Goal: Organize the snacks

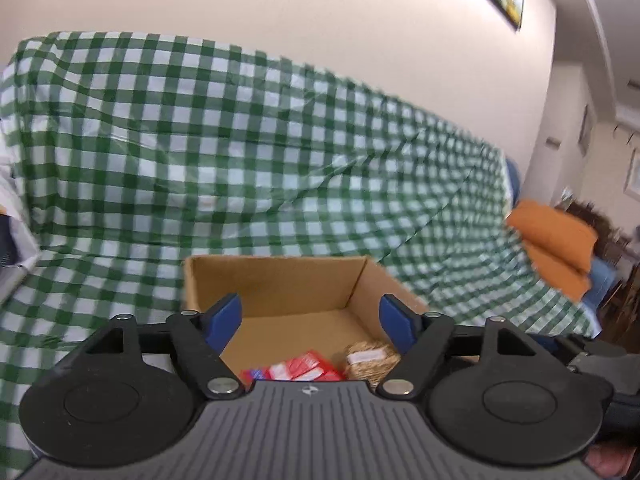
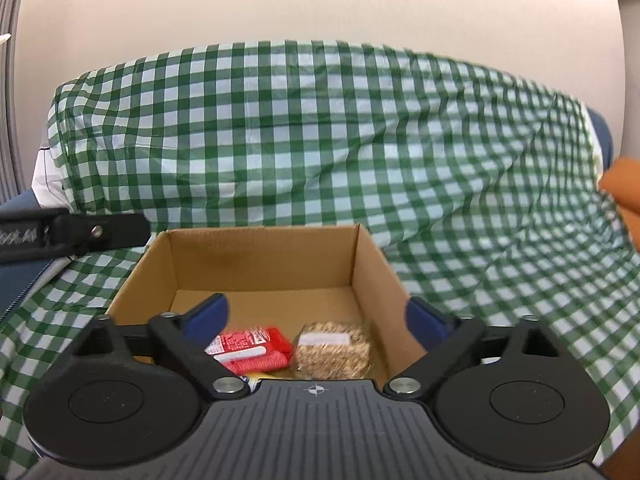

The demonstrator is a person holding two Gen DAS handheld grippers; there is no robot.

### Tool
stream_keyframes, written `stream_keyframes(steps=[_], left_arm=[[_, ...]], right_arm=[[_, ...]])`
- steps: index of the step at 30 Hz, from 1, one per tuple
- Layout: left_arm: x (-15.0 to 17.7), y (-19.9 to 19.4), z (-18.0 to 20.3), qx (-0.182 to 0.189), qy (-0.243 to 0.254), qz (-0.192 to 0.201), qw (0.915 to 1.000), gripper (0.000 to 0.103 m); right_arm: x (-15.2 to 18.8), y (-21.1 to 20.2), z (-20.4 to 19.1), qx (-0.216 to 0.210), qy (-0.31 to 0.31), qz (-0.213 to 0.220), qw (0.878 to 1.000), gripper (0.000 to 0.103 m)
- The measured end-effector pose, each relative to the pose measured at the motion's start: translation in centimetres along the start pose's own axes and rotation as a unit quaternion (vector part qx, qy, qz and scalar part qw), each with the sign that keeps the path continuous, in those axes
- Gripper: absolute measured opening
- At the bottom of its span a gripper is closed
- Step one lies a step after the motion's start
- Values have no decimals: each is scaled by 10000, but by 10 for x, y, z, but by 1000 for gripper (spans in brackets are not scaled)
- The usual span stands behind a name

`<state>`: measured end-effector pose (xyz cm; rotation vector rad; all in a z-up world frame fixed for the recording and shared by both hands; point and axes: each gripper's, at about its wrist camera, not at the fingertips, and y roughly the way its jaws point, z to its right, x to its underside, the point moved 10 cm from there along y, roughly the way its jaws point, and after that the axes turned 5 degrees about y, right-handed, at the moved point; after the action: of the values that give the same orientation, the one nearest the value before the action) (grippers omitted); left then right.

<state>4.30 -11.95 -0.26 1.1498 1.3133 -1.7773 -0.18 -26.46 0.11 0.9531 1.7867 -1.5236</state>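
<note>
snacks: glossy red packet (image 2: 250, 348), grainy cereal block (image 2: 332, 347), in cardboard box (image 2: 260, 254).

A green-and-white checked cloth (image 2: 360, 140) is covering the sofa. The cardboard box (image 2: 264, 256) is showing plain tan brown inside and out. In it, a packet (image 2: 252, 346) is showing bright red with white print, and beside it a grain bar (image 2: 332, 346) is looking speckled beige under a white label. The left tongs (image 1: 310, 322) and right tongs (image 2: 318, 320) are wearing blue pads on black arms. Two cushions (image 1: 556, 240) are glowing orange against the cream wall (image 1: 280, 0).
</note>
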Motion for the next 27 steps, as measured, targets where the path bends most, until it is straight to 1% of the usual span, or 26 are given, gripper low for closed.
stream_keyframes(steps=[1, 2, 4, 6, 8, 10, 12, 14, 15, 16, 17, 19, 20, 24, 27], left_arm=[[0, -4, 0, -75, -17, -140, 9999, 81], [2, -7, -1, -112, -75, -351, 9993, 81], [7, -15, 1, -74, -311, -738, 9968, 83], [12, -26, 3, -158, -440, -936, 9945, 88], [21, -37, 7, -259, -458, -982, 9938, 97], [39, -48, 11, -353, -492, -969, 9935, 102], [57, -56, 13, -556, -416, -983, 9927, 102], [76, -57, 14, -718, -349, -1280, 9886, 102], [80, -57, 14, -705, -414, -1363, 9873, 102], [80, -56, 13, -658, -459, -1333, 9878, 102], [79, -55, 12, -689, -405, -1274, 9886, 102], [78, -51, 8, -878, -217, -1202, 9886, 102], [79, -49, 6, -913, -207, -1217, 9881, 102], [86, -42, 1, -829, -413, -1423, 9855, 102], [88, -36, 3, -848, -323, -1494, 9846, 102]], right_arm=[[1, -1, 1, -2, 24, -44, 10000, 102], [2, -3, 2, -7, 51, -90, 9999, 102], [4, -8, 4, -6, 89, -159, 9998, 102], [7, -12, 9, 49, 135, -300, 9994, 102], [13, -17, 13, 119, 148, -439, 9989, 102], [18, -22, 19, 247, 160, -580, 9979, 102], [24, -28, 26, 353, 218, -730, 9965, 102], [31, -31, 31, 428, 215, -877, 9950, 102], [35, -32, 32, 474, 174, -950, 9942, 102], [38, -32, 32, 513, 126, -1001, 9936, 102], [40, -32, 32, 530, 66, -1031, 9932, 102], [43, -31, 32, 555, -83, -1064, 9927, 102], [45, -31, 33, 574, -135, -1071, 9925, 102], [48, -28, 35, 616, -134, -1134, 9915, 102], [47, -24, 34, 607, -54, -1199, 9909, 102]])
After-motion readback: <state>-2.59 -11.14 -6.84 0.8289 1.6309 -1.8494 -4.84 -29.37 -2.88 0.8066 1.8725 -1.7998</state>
